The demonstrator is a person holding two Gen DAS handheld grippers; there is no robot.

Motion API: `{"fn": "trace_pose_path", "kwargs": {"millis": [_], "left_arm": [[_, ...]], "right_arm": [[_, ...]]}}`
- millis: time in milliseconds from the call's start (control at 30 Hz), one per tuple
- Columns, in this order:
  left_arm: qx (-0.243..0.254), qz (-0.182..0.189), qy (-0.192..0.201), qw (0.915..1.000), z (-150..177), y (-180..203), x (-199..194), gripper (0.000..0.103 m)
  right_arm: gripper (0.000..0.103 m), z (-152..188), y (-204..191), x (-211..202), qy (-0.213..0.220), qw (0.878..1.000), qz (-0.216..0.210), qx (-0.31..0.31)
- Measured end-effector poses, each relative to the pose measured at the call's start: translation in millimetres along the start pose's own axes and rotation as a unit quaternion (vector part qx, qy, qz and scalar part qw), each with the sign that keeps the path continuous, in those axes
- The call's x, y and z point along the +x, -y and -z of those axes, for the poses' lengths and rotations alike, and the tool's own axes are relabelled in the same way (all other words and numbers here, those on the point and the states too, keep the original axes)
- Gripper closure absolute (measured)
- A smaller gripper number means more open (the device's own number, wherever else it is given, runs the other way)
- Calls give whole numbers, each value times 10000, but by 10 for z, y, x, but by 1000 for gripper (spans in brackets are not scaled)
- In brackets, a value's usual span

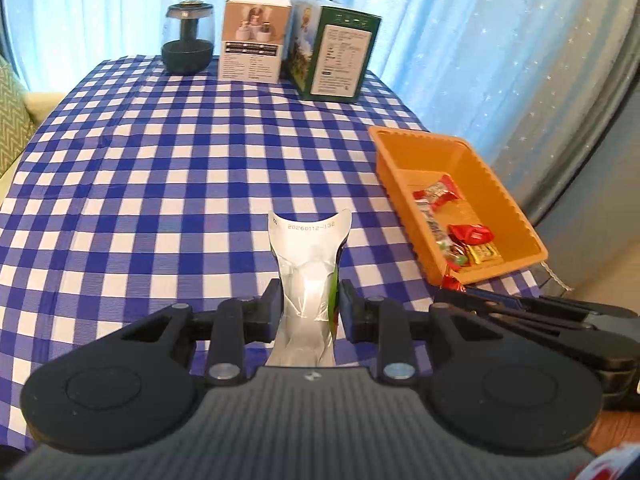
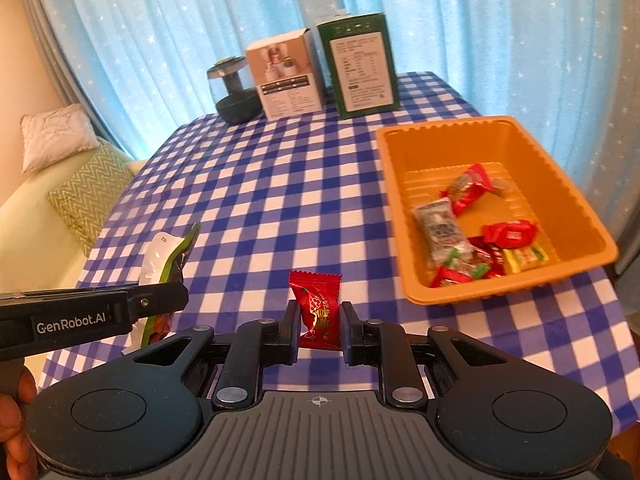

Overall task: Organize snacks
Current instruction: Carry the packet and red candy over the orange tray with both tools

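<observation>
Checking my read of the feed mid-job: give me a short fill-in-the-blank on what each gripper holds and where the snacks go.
1. The left gripper is shut on a silver and green ____.
2. The right gripper is shut on a ____ wrapped candy.
3. The snacks already sorted lie in the ____ tray.
4. The tablecloth is checked blue and ____.

Missing words: packet; red; orange; white

Bare checked cloth (image 2: 260,200) toward twelve o'clock; orange tray (image 2: 404,208) at two, boxes (image 2: 320,72) beyond.
</observation>
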State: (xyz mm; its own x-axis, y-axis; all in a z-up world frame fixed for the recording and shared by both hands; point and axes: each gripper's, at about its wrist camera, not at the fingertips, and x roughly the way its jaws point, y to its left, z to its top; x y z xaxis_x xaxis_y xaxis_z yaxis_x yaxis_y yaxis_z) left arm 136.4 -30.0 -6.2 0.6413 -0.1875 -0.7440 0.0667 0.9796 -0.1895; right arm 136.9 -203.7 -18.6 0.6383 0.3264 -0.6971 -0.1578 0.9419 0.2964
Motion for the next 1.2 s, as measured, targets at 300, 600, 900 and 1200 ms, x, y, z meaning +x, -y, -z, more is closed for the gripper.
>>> {"fn": "trace_pose_path", "kwargs": {"millis": [300,600,900,1200], "left_arm": [[137,174,-28,9998,37,261,-3,77],[330,337,-19,9989,-25,547,27,77],[504,531,-55,9973,-85,831,128,77],[633,709,-101,9954,-154,1086,263,77]], "right_arm": [[83,14,252,-201,111,9993,252,233],[83,-23,466,-370,301,9977,468,385],[83,-51,717,-499,405,9952,660,605],[83,-69,967,-576,471,9923,814,804]]}}
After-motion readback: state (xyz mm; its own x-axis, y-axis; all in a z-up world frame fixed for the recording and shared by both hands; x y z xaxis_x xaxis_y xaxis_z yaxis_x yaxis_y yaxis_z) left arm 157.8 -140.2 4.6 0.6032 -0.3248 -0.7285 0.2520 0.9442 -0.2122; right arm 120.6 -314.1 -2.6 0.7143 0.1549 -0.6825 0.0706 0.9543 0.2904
